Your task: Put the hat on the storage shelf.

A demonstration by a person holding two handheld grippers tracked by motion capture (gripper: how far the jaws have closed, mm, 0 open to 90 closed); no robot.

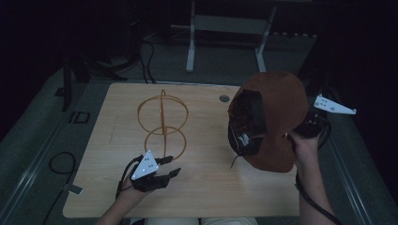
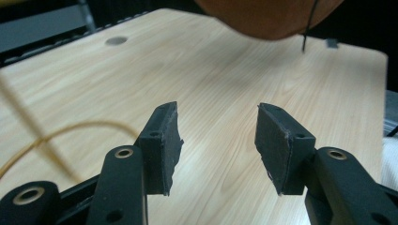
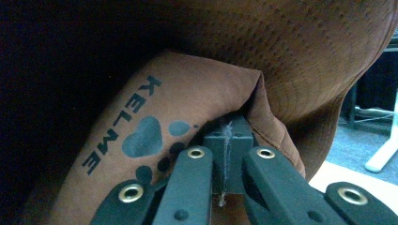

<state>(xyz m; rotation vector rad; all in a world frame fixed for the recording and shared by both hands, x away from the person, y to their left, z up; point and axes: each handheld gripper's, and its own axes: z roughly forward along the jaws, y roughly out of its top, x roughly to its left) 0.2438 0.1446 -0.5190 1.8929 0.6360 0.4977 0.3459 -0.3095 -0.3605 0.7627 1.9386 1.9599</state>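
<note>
Left gripper (image 1: 172, 166): low over the near-left part of the wooden table (image 1: 206, 187), held in the person's left hand (image 1: 129, 192). Jaws spread wide with nothing between them; in the left gripper view (image 2: 218, 140) bare tabletop shows through the gap. Grey three-cornered plate (image 1: 144, 165) sits on top.

Just ahead of that gripper and slightly to its left: a wire stand (image 1: 163, 123) made of thin golden rings on an upright rod, standing on the table. Its lower ring lies just beyond the jaw tips, apart from them. In the left gripper view the wire (image 2: 56, 140) curves past the left jaw, blurred.

Right gripper (image 3: 227, 140): lifted above the right side of the table in the right hand (image 1: 304, 145). Jaws pressed together on a fold of a brown cap (image 1: 277, 112); fabric is pinched between the pads. The cap hangs up off the table, its dark inside (image 1: 246, 122) turned toward the left gripper. Printed on the cloth beside the jaws: "KELME" (image 3: 123, 125), a heart and paw marks.

Farther off: table cable hole (image 1: 224, 98), then a white frame (image 1: 230, 35) on the dim floor.
</note>
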